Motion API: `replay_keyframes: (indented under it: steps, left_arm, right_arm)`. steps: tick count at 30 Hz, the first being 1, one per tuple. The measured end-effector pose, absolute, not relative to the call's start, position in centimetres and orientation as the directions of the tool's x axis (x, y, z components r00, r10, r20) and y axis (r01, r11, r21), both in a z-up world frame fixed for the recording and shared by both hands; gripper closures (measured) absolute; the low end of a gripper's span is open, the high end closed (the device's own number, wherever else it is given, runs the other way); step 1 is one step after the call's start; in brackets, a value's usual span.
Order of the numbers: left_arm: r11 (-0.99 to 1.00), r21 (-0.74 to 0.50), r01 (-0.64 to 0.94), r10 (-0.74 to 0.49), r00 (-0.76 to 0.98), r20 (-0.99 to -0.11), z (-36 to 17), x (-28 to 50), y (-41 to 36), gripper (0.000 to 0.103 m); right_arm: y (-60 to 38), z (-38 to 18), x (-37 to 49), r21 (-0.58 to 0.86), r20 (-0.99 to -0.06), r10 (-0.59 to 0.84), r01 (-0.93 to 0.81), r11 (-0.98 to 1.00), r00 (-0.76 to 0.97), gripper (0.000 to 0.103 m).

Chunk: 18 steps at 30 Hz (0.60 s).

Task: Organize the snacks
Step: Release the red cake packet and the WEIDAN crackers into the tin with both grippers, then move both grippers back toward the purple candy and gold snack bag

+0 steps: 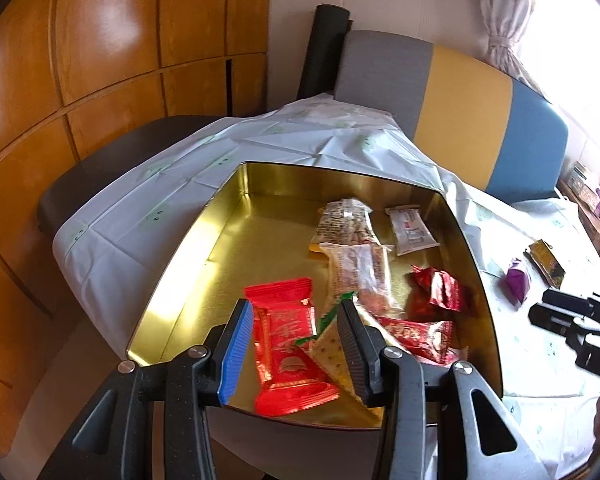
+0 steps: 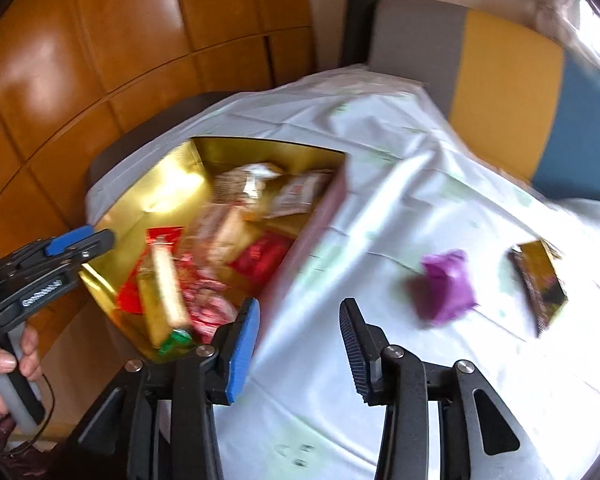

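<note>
A gold tin (image 1: 204, 248) on the white tablecloth (image 1: 268, 140) holds several snack packets, among them a red packet (image 1: 288, 356) and a yellow cracker packet (image 1: 332, 352). My left gripper (image 1: 294, 302) hovers open over the tin's near corner; those two packets lie below its fingers, not gripped. The right wrist view is blurred. It shows my right gripper (image 2: 300, 304) open over bare cloth just right of the tin (image 2: 168, 184), nothing between its pads. A purple packet (image 2: 446, 286) and a dark gold packet (image 2: 540, 284) lie on the cloth to its right.
A chair back in grey, yellow and blue (image 1: 460, 120) stands behind the table, with a black roll (image 1: 324, 48) beside it. Wooden panels (image 1: 100, 60) fill the left. A hand (image 2: 4, 364) grips the left gripper's (image 2: 100, 236) handle. A window and curtain are at the far right.
</note>
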<state>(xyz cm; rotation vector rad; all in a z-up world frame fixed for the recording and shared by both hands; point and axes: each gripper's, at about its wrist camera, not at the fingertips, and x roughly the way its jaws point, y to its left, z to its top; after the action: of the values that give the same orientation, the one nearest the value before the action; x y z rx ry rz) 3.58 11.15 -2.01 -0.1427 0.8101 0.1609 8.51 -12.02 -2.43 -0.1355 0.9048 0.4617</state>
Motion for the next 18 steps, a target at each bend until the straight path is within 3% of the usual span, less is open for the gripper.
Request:
replay_keyframes:
  steps: [7, 9, 15, 18]
  left_arm:
    - [0.99, -0.052, -0.132, 0.053, 0.683, -0.729, -1.6, 4.0, 9.0, 0.059]
    - [0.993, -0.052, -0.108, 0.036, 0.683, -0.73, -1.4, 4.2, 8.3, 0.059]
    - [0.999, -0.052, 0.009, -0.044, 0.696, -0.717, -0.3, 5.0, 4.9, 0.059]
    - [0.996, -0.047, 0.079, -0.089, 0.691, -0.717, 0.3, 5.4, 2.5, 0.059]
  right_arm:
    - [-17.5, -2.5, 9.0, 0.025, -0.806, 0.223, -0.345, 0.938, 0.549, 0.046]
    - [-19.2, -2.6, 9.3, 0.013, -0.823, 0.19, -0.316, 0.949, 0.536, 0.037]
    - [-25.4, -3.5, 10.5, -0.051, -0.86, 0.065, -0.211, 0.976, 0.507, 0.021]
    - [-28.5, -5.2, 11.2, -0.08, -0.882, -0.004, -0.141, 0.987, 0.47, 0.018]
